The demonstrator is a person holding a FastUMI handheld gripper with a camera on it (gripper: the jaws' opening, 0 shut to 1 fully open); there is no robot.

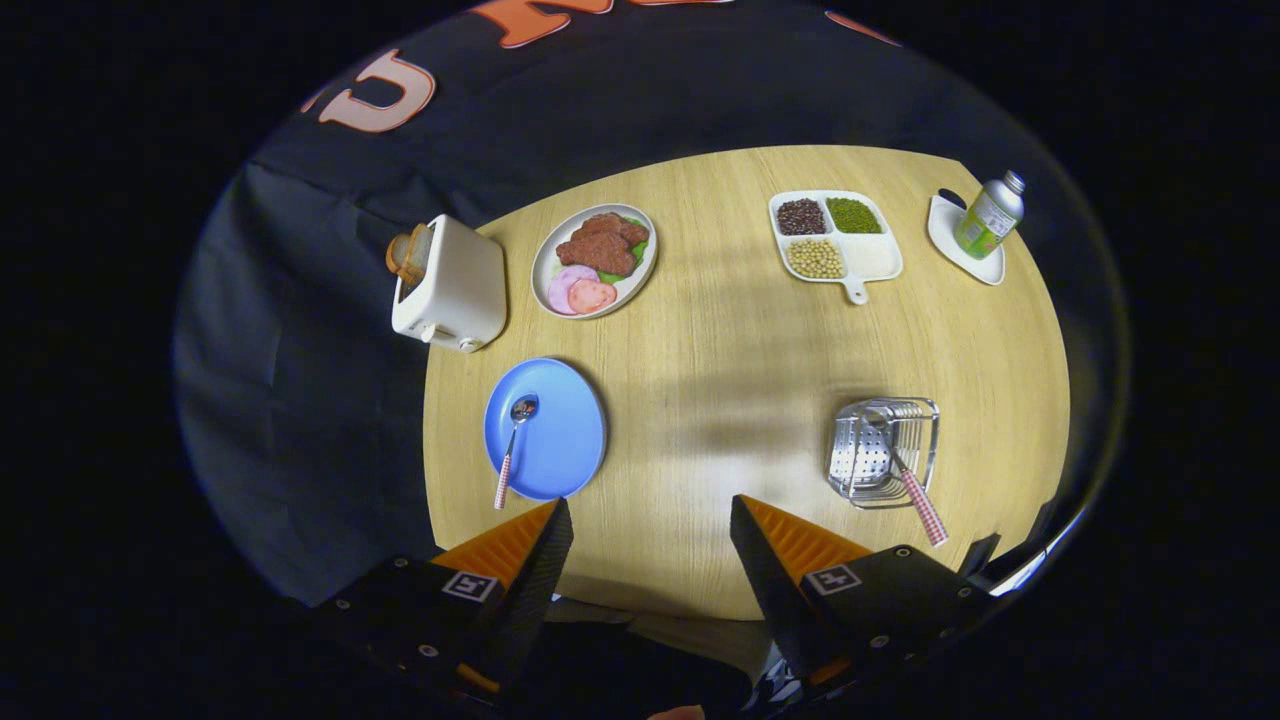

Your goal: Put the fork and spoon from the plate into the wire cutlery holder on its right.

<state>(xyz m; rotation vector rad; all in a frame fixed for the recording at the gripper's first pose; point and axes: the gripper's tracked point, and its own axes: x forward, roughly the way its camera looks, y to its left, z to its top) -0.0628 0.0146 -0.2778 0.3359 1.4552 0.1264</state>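
Your hand-held gripper (651,540) hangs above the near edge of the table (740,340) with its fingers spread wide and nothing between them. One checked-handled utensil, by my guess the fork (905,475), already leans in the wire cutlery holder (884,450), so the spoon (514,445) on the blue plate (560,430), ahead to the left, is your remaining pick. The green bottle (988,217) beyond carries a label too small to read.
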